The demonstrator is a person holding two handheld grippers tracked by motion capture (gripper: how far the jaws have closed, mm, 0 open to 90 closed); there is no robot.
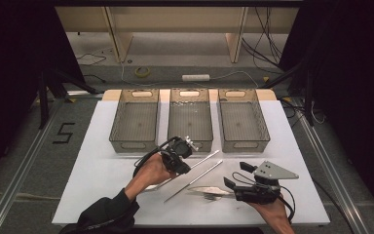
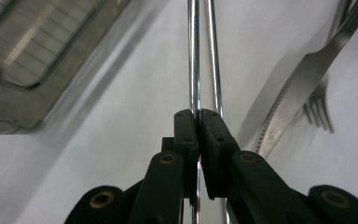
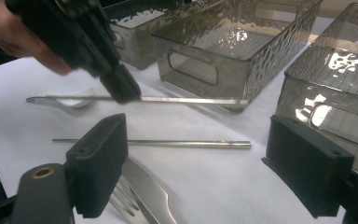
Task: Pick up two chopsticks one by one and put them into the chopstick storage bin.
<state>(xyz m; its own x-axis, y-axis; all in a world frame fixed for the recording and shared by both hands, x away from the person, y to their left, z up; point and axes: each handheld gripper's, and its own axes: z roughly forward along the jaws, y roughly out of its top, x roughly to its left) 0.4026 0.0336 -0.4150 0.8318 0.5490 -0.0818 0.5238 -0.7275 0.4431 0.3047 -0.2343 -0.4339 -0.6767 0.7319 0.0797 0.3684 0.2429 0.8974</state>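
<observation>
My left gripper (image 1: 186,168) is shut on a thin metal rod (image 2: 194,70). In the right gripper view that rod (image 3: 191,100) lies about level just above the white board, with its far tip near the middle bin. A second rod (image 1: 195,180) lies flat on the board beside it. A knife (image 2: 303,79) and a fork (image 2: 319,109) lie together near the front, to the left of my right gripper (image 1: 236,174). That gripper stands open over the board, with nothing between its pads (image 3: 98,163).
Three smoked clear bins (image 1: 134,141) stand in a row at the back of the white board (image 1: 102,185). A spoon (image 3: 70,100) lies behind the held rod near the left hand. Cables and a roll of tape lie on the floor beyond the table.
</observation>
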